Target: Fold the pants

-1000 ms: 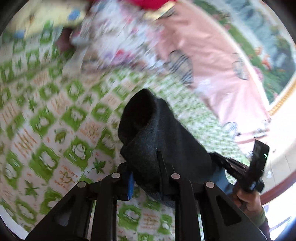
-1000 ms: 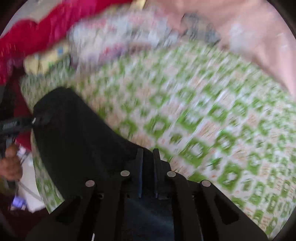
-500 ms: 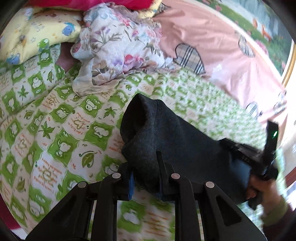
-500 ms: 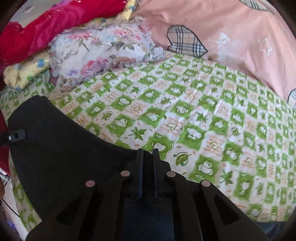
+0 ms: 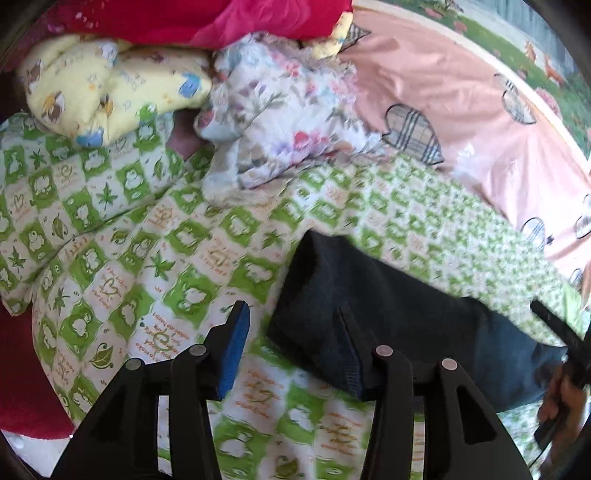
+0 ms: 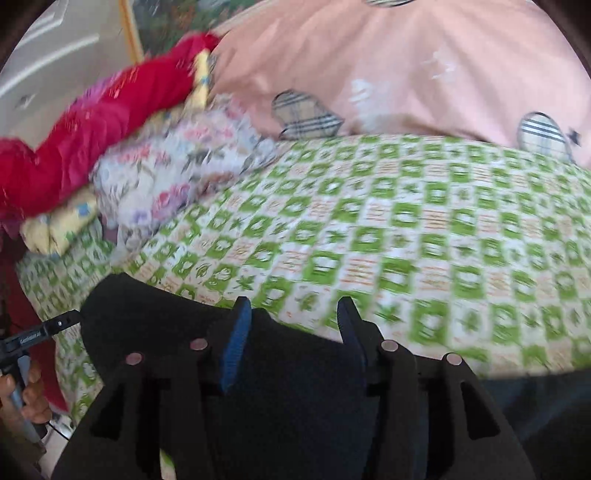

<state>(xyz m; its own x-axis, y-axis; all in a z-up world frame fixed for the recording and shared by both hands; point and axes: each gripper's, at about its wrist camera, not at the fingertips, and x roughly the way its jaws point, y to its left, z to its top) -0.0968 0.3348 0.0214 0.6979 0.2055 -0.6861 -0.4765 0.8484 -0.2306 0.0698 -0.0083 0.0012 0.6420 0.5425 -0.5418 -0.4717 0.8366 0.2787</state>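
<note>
The dark navy pants (image 5: 380,306) lie folded on the green-and-white checked bedsheet (image 5: 155,258). My left gripper (image 5: 291,325) is open; its right finger rests against the pants' near corner and its left finger is over bare sheet. In the right wrist view the pants (image 6: 155,321) spread under and before my right gripper (image 6: 293,321), which is open just above the cloth. The other gripper shows at each view's edge: the right one (image 5: 554,332) and the left one (image 6: 40,332).
A floral bundle (image 5: 280,122), a yellow pillow (image 5: 110,96) and a red blanket (image 5: 207,18) pile at the head of the bed. A pink quilt (image 5: 461,122) with plaid hearts lies along the far side. The sheet's left edge drops off near a red cloth (image 5: 22,387).
Both grippers were shut on the pants and have opened, letting the cloth go. The raised fold has dropped flat onto the sheet.
</note>
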